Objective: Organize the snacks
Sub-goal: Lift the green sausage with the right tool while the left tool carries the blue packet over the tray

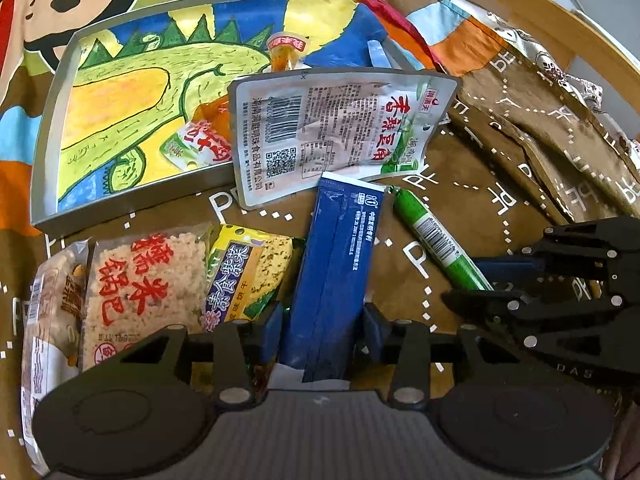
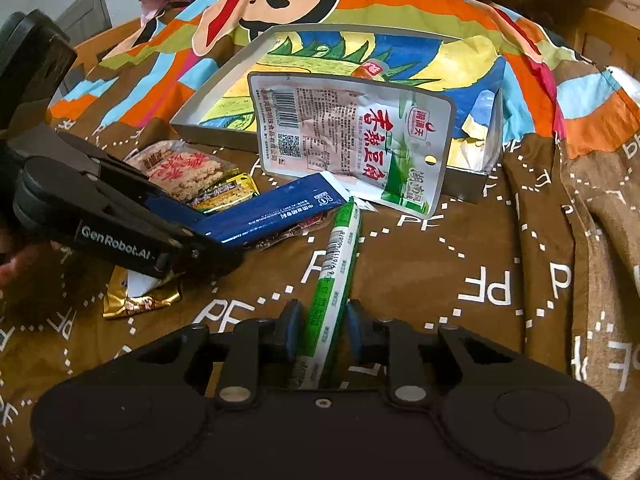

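A long blue packet [image 1: 340,248] [image 2: 276,212] lies over other snacks, and my left gripper [image 1: 323,332] [image 2: 216,240] is shut on its near end, pads against both edges. A green sausage stick [image 1: 432,236] [image 2: 340,248] lies on the brown cloth. My right gripper [image 2: 325,332] [image 1: 476,284] stands open around the stick's near end, with a small gap on each side. The grey tray [image 1: 132,200] [image 2: 464,186] sits beyond, with a red-lettered pouch [image 1: 200,144] and a jelly cup [image 1: 286,50] inside. A white pouch [image 1: 332,132] [image 2: 348,132] leans on the tray's front wall.
A rice cracker pack [image 1: 140,288] [image 2: 188,172], a yellow-green packet [image 1: 248,272] [image 2: 228,196] and a bun pack [image 1: 52,320] lie left of the blue packet. A gold wrapper [image 2: 140,300] lies under the left gripper. Folded cloth and a wooden frame [image 1: 520,0] rise at the right.
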The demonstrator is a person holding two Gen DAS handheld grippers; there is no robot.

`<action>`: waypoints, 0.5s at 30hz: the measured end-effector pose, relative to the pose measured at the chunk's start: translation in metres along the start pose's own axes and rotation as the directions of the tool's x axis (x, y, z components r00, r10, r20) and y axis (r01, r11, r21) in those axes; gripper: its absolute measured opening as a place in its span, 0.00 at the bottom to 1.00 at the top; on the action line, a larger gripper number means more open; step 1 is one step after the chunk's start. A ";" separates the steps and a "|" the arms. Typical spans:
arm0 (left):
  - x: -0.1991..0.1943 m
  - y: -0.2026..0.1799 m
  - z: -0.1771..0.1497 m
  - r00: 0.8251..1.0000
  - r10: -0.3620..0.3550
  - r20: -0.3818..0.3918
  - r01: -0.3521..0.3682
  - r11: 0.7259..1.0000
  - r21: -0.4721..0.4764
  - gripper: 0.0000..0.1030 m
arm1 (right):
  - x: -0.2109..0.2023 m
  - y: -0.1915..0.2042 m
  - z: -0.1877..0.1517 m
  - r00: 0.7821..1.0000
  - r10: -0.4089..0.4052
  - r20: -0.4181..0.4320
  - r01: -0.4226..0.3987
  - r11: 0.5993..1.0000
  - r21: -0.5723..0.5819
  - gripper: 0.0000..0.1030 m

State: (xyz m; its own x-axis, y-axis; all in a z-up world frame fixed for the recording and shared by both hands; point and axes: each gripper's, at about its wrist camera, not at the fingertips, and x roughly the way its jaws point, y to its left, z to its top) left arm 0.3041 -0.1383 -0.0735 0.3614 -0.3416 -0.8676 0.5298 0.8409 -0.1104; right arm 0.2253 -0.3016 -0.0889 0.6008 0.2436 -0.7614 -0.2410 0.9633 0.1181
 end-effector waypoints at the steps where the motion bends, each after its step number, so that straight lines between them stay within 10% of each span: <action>1: 0.000 -0.001 0.000 1.000 0.007 0.001 -0.007 1.000 0.001 0.45 | 0.001 0.000 0.000 1.000 0.006 0.004 -0.006 1.000 0.011 0.33; 15: -0.017 -0.022 -0.013 0.998 0.056 0.009 -0.056 0.998 -0.033 0.36 | 0.001 -0.002 0.000 0.999 -0.035 0.034 0.032 0.997 0.073 0.19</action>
State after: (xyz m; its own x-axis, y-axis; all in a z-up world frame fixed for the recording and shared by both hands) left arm 0.2764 -0.1458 -0.0629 0.3974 -0.2974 -0.8681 0.4828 0.8723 -0.0777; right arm 0.2259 -0.3030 -0.0900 0.6345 0.2138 -0.7428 -0.1652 0.9763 0.1399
